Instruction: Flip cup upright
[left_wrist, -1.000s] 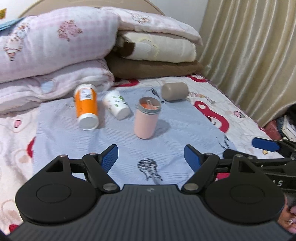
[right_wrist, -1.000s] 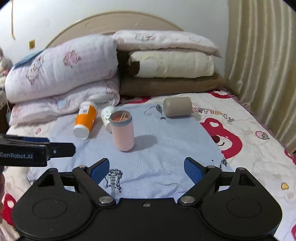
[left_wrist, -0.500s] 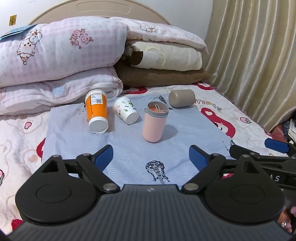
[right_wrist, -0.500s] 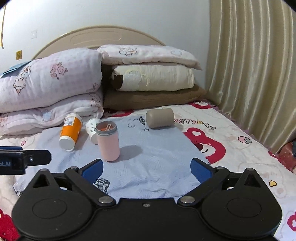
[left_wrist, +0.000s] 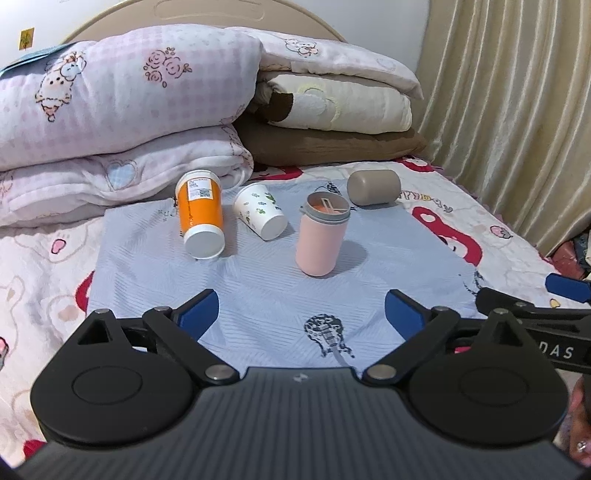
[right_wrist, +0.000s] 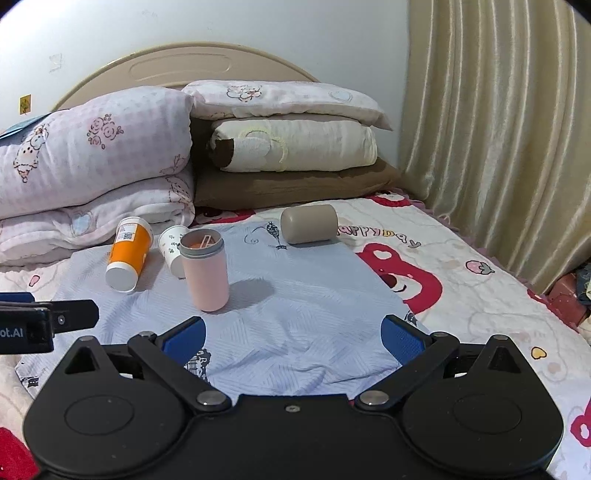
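my left gripper and right gripper both hang spread and empty. the smooth pink cup stands upright on the ribbed blue cloth, beside a tipped paper cup.

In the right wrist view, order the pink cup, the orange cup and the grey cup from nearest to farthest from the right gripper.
1. Pink cup, upright, ahead and left of the right gripper.
2. Orange cup, lying farther left.
3. Grey cup, lying at the back.

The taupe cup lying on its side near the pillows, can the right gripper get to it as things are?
Probably yes. The right gripper is open, and only bare blue cloth lies between it and the taupe cup; the pink tumbler stands off to the left.
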